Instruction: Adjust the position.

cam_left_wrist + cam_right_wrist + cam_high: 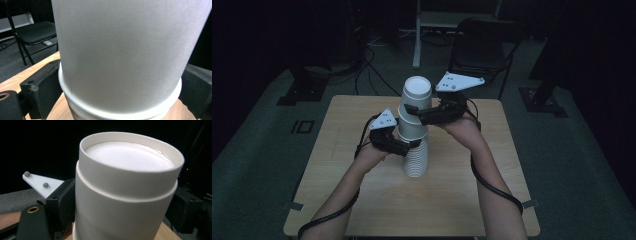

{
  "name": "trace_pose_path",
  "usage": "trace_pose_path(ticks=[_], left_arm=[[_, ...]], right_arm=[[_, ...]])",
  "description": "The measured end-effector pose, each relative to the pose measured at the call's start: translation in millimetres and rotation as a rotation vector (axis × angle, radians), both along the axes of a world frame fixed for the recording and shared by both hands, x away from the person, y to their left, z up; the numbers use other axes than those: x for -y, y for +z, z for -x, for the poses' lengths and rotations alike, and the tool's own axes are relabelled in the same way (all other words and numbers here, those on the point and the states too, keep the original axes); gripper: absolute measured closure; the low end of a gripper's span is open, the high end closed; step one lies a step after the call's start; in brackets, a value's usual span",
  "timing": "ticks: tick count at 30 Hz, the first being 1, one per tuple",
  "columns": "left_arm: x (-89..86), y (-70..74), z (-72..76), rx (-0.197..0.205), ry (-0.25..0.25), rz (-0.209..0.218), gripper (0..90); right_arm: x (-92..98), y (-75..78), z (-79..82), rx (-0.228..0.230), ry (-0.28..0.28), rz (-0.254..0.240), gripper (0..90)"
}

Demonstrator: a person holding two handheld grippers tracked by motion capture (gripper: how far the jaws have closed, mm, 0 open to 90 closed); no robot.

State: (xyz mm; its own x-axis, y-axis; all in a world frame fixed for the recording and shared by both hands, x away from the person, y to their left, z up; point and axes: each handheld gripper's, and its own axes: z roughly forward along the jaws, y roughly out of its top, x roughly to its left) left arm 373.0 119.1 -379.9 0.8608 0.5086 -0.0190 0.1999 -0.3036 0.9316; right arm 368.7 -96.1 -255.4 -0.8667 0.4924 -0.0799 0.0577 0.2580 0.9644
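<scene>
At the middle of a pale wood-grain table (362,200), we see a tall stack of white paper cups (415,150), upside down, their rolled rims forming tight ribs low on the stack. We can read no brand, label or writing on any cup; the walls are plain, matte and slightly grainy, with one faint vertical seam in the left gripper view. To the left of the stack, the left hand-held gripper (404,146) has its black jaws closed around the lower cups, just above the ribbed rims. To the right of the stack and higher up, the right hand-held gripper (422,117) clasps the upper cups (125,195) with a jaw on each side, below the recessed round base of the topmost cup. Behind the stack, beyond the table, stands a dark folding chair (479,47).
</scene>
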Motion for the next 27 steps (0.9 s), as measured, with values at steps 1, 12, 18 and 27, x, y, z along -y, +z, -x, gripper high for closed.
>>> trace_pose_path(ticks=[1,12,18,27], left_arm=[[0.6,0.2,0.2,0.001,0.0,-0.001,4.5],[-2.1,0.1,0.0,-0.005,-0.002,0.002,4.5],[-0.9,-0.1,0.0,-0.004,-0.001,0.001,4.5],[-0.5,-0.2,-0.5,-0.005,0.004,0.003,4.5]], right_arm=[[0.8,1.3,0.6,0.003,0.001,0.002,19.9],[12.7,18.5,6.0,0.038,-0.028,-0.029,19.8],[29.6,24.1,10.0,0.048,-0.054,-0.027,19.7],[53.5,16.0,15.1,0.044,-0.092,-0.012,19.7]])
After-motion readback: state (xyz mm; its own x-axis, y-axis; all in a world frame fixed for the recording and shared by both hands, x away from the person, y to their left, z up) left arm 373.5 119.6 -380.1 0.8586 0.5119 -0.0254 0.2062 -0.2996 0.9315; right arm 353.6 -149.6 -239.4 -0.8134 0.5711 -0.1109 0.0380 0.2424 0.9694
